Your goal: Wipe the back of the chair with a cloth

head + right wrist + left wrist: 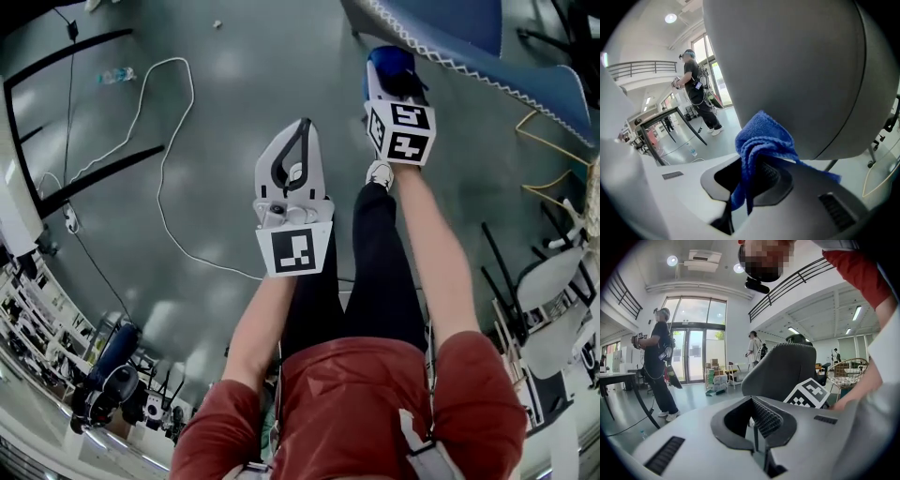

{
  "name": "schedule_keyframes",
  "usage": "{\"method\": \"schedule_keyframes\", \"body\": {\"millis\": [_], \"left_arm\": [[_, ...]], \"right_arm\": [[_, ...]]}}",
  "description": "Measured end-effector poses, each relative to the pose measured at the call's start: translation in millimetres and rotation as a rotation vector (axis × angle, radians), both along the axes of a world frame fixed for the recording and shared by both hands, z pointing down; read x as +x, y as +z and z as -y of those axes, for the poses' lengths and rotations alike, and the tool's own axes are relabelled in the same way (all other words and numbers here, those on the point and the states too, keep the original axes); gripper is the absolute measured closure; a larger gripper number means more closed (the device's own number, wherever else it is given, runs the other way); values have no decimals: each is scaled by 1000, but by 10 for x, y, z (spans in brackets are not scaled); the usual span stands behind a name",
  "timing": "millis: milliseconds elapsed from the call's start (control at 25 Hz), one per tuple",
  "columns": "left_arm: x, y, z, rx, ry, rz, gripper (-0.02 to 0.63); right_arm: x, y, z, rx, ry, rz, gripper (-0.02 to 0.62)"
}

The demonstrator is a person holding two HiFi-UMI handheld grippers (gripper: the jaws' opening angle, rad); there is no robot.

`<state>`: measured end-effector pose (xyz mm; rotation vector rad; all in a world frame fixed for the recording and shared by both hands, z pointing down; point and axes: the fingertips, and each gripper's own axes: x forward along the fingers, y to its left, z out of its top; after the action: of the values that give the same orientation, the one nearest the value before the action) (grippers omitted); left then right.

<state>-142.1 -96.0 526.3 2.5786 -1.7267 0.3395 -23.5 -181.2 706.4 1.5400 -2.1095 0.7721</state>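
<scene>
Cable: a white cable (159, 169) loops over the grey floor (234, 75) at 9 o'clock in the head view. It is well apart from the work, and I judge it the only trip risk if the person steps round.

Left gripper: the left gripper (302, 131) sits near the middle of the head view, pointing to 12 o'clock. Its jaws are clenched on nothing and it takes no part in the wipe.

Right gripper: the right gripper (394, 84), at 1 o'clock in the head view, is grasping the cloth.

Cloth: the blue terry cloth (761, 136) is bunched between the jaws, one fold standing up past them and a tail hanging down. Its top is at the lower curve of the chair back, but I cannot tell whether it actually touches.

Chair back: the chair back (787, 70) is a smooth grey shell that fills the right gripper view from 11 to 3 o'clock.

Step in hand: probably bringing the cloth onto the shell to start or carry on a stroke.

Doing it well: press so that only the cloth meets the shell, never the hard jaw tips. Sweep in overlapping passes that follow the curve. Hold the pinch firm so the bunch does not slip out. Steadying the chair with the free gripper would help if it swivels.

Writing: none can be read. The marker cubes (401, 129) show only black-and-white square patterns, and the distant boxes (712, 373) are too small to read.
</scene>
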Motion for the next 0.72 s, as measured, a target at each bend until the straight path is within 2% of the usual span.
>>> {"method": "schedule_keyframes", "body": {"millis": [200, 400, 560, 720], "left_arm": [[63, -464, -114, -7, 17, 18, 595], [-41, -745, -371, -149, 1, -2, 595], [-9, -1267, -467, -135, 5, -41, 595], [81, -1721, -646, -136, 25, -60, 595]], "right_arm": [[94, -735, -469, 12, 13, 42, 537], [-8, -1482, -953, 24, 1, 72, 535], [-18, -2160, -1212, 57, -47, 73, 535], [67, -2867, -1449, 132, -103, 56, 535]]}}
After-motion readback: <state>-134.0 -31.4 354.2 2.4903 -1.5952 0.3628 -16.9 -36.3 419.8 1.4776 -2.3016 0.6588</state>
